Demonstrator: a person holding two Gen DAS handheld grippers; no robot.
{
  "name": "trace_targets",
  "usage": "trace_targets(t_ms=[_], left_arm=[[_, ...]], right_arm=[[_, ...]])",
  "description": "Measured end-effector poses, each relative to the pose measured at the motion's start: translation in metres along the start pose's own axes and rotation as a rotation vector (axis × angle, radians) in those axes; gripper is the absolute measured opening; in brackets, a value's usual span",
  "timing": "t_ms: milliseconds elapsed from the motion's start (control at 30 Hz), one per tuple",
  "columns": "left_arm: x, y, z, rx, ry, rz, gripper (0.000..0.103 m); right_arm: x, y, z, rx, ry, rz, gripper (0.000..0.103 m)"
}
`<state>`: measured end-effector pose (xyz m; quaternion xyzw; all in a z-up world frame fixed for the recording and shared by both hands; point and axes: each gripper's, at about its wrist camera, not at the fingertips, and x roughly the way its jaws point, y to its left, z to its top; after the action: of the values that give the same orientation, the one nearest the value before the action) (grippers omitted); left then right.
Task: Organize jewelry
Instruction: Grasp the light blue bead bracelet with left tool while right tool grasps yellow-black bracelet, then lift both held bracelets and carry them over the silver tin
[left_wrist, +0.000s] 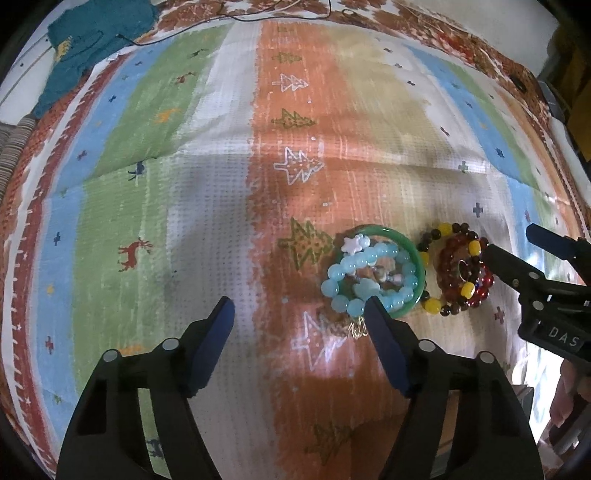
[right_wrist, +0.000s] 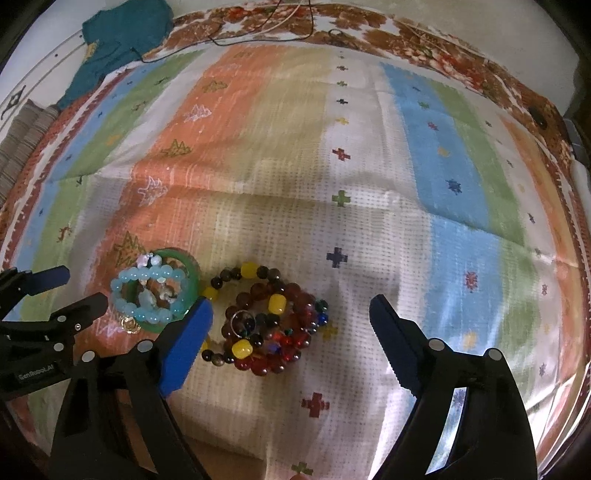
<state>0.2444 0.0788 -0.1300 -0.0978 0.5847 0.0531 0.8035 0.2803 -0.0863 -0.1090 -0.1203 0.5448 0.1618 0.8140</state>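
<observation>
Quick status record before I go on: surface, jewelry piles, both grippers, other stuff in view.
surface: striped patterned blanket
left pile: green bangle with light blue bead bracelet and white star charm lying on it
right pile: red bead bracelet and brown bracelet with yellow beads, heaped together
small ring: on the red pile
left gripper: open, holds nothing, one finger over the bangle's near edge
right gripper: open, holds nothing, red pile between the fingers
background: teal garment, dark cable
</observation>
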Motion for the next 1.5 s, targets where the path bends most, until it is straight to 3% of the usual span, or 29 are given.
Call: trace_targets(t_ms=[67, 233, 367, 533, 700, 767, 833, 1167, 1500], left_arm=[[0.004, 0.000, 0.003, 0.002, 0.006, -0.002, 0.068], [0.017, 0.001, 0.007, 0.003, 0.021, -0.014, 0.066], [0.022, 0.002, 0.011, 0.004, 0.029, -0.031, 0.050], [0.026, -0.005, 0.011, 0.031, 0.034, -0.032, 0.041], [0.027, -0.013, 0.011, 0.055, 0.035, -0.057, 0.014], [0.026, -0.017, 0.010, 0.070, 0.033, -0.044, 0.014], [0.026, -0.019, 0.009, 0.080, 0.030, -0.041, 0.011], [0.009, -0.029, 0.013, 0.107, -0.012, -0.016, 0.011], [-0.030, -0.037, 0.009, 0.118, -0.094, -0.014, 0.011]], right_arm=[[0.004, 0.003, 0.002, -0.011, 0.003, -0.011, 0.087], [0.016, 0.002, 0.007, -0.012, 0.022, -0.013, 0.073], [0.024, 0.004, 0.011, -0.020, 0.040, -0.005, 0.062], [0.031, 0.011, 0.013, -0.037, 0.056, 0.013, 0.044], [0.040, 0.015, 0.013, -0.061, 0.067, 0.000, 0.030], [0.041, 0.013, 0.014, -0.058, 0.062, 0.003, 0.025], [0.040, 0.013, 0.013, -0.059, 0.061, 0.005, 0.013], [0.038, 0.014, 0.013, -0.083, 0.034, 0.008, 0.010], [-0.008, 0.001, 0.006, -0.005, -0.062, 0.027, 0.010]])
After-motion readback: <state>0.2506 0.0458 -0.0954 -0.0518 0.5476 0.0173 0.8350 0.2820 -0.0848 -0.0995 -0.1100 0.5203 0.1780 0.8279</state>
